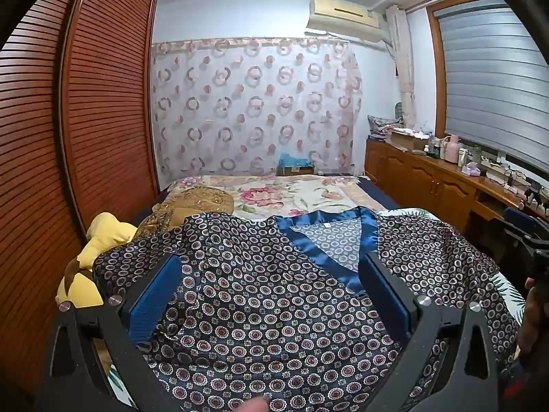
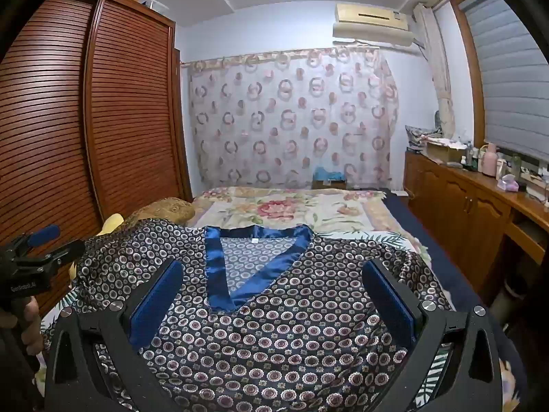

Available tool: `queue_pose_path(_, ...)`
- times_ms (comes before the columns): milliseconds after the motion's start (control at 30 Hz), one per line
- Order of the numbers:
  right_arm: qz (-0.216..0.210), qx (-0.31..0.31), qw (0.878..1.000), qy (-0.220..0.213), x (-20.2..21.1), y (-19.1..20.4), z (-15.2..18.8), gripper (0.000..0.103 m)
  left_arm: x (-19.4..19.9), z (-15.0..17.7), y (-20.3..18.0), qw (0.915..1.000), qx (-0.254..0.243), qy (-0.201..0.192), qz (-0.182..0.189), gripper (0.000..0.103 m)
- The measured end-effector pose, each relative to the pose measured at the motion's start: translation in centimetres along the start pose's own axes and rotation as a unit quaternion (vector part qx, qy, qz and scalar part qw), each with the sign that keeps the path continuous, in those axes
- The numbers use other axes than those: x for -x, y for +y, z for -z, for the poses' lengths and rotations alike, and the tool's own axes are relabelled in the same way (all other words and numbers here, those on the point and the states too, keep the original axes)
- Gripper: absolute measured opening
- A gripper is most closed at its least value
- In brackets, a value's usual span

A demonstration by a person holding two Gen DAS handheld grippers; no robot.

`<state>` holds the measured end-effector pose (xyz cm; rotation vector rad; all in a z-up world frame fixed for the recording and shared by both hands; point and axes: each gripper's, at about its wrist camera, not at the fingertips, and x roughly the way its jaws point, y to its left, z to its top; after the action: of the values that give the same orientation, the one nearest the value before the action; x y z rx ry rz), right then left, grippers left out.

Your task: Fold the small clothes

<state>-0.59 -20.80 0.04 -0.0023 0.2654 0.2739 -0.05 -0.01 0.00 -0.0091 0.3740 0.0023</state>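
Observation:
A dark satin top (image 1: 274, 292) with a circle print and a shiny blue V-neck band (image 1: 319, 240) lies spread front-up on the bed, neck toward the far wall. My left gripper (image 1: 271, 261) hovers over its left half, jaws wide open, nothing between the blue pads. My right gripper (image 2: 272, 267) hangs over the top (image 2: 274, 326) just below the V-neck (image 2: 233, 274), also wide open and empty. The left gripper (image 2: 44, 240) shows at the left edge of the right wrist view, held by a hand.
The bed carries a floral blanket (image 1: 274, 192) beyond the top. A gold cushion (image 1: 195, 202) and a yellow plush toy (image 1: 99, 237) lie at the left by the slatted wardrobe (image 1: 68, 137). A wooden cabinet (image 1: 429, 178) crowded with bottles runs along the right.

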Motion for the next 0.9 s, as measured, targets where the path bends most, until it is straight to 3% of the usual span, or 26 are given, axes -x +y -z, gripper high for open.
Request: queue_pose_path(900, -0.002, -0.006, 1.000, 0.001, -0.06, -0.07, -0.02, 0.103, 0.24, -0.01, 0.13, 1.0000, 0.003, 0.006, 0.000, 0.103)
